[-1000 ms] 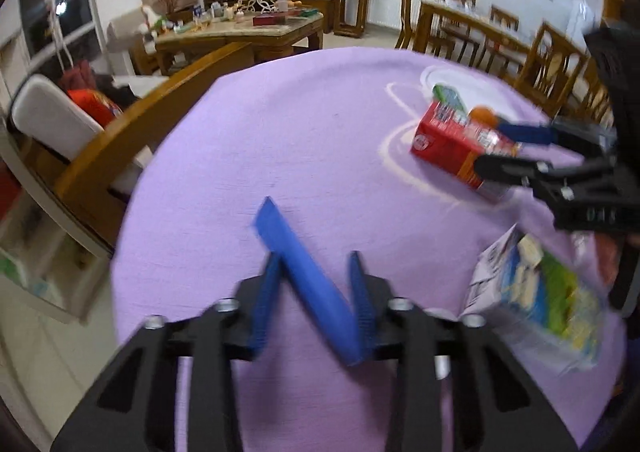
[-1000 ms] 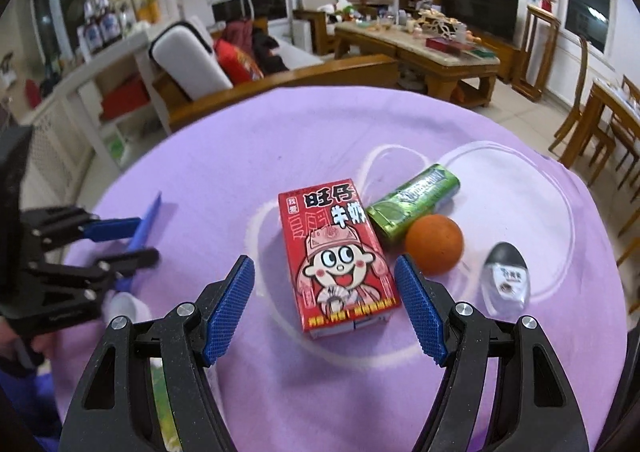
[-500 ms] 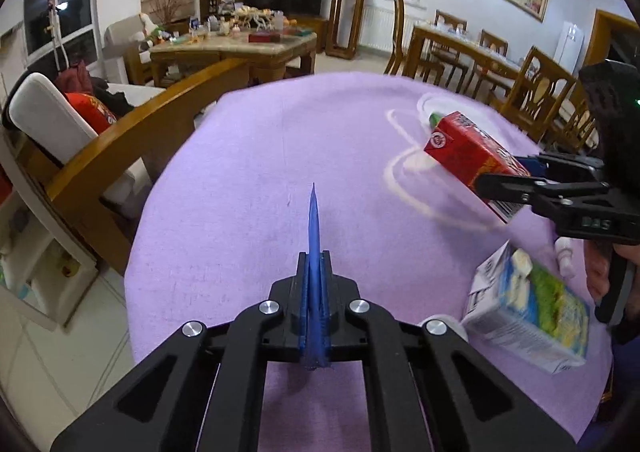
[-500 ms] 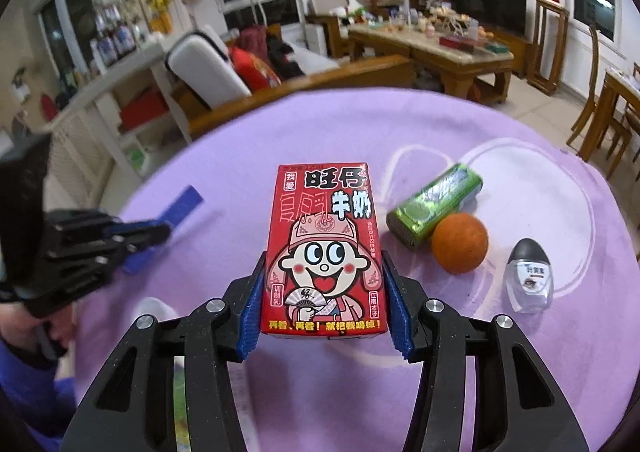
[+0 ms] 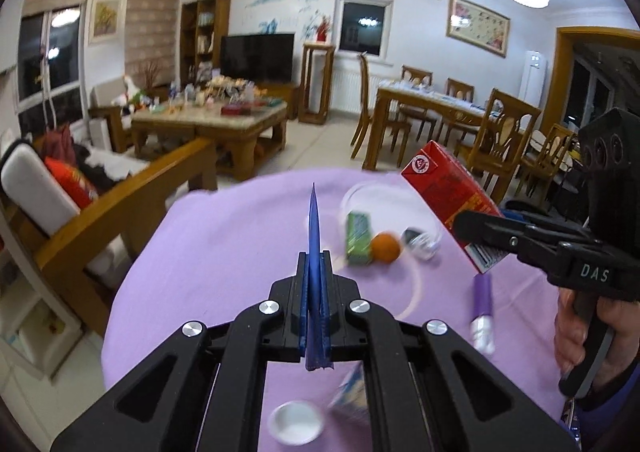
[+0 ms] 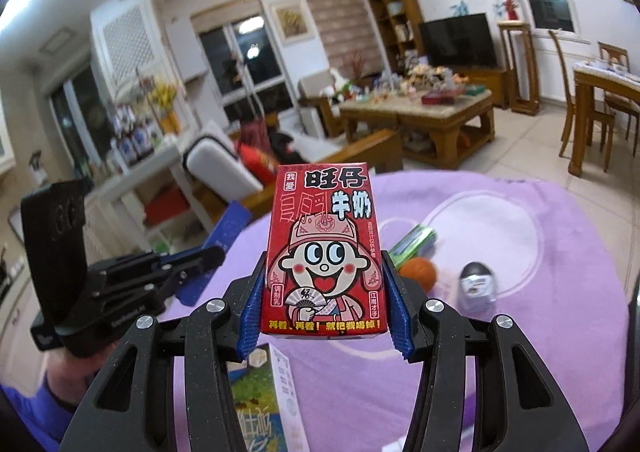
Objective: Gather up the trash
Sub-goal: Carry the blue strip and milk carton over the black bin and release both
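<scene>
The left gripper (image 5: 316, 292) is clamped on a flat blue strip (image 5: 314, 228), held edge-up above the purple table (image 5: 208, 252). The right gripper (image 6: 324, 316) grips a red milk carton (image 6: 324, 248) by its sides, lifted clear of the table. Left lying on the cloth are a green pack (image 5: 358, 238), an orange (image 5: 386, 247), a small bottle (image 6: 478, 284), a purple tube (image 5: 482, 308) and a white cap (image 5: 296, 422).
</scene>
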`<act>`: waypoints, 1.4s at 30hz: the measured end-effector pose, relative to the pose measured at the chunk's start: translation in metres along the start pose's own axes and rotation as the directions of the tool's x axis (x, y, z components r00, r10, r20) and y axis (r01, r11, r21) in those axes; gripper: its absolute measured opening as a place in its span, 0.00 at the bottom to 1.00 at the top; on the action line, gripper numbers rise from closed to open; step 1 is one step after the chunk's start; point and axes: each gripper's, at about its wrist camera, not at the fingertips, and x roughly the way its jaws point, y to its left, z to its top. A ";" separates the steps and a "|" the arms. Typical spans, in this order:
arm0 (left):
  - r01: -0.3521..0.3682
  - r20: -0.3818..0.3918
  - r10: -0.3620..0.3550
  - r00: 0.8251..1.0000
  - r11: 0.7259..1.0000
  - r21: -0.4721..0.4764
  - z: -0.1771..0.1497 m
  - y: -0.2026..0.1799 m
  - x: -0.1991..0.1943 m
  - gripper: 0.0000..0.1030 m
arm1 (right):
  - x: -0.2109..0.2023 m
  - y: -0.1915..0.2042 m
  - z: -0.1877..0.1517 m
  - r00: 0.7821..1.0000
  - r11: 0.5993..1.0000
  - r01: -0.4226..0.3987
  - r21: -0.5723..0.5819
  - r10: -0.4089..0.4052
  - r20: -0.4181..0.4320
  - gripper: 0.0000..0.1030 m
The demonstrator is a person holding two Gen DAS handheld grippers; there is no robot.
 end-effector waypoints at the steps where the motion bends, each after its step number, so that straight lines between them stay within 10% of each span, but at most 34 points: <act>1: 0.007 0.013 -0.007 1.000 1.000 0.010 0.004 -0.008 -0.001 0.06 | -0.006 0.000 0.002 1.000 1.000 0.004 0.010 -0.004 0.016 0.50; 26: 0.210 0.062 -0.222 0.973 0.964 0.166 0.032 -0.148 0.033 0.06 | -0.176 -0.132 -0.024 0.957 0.961 0.136 0.240 -0.190 0.220 0.50; 42: 0.402 -0.028 -0.404 0.914 0.897 0.186 0.034 -0.237 0.088 0.06 | -0.250 -0.242 -0.088 0.903 0.865 0.238 0.442 -0.364 0.227 0.50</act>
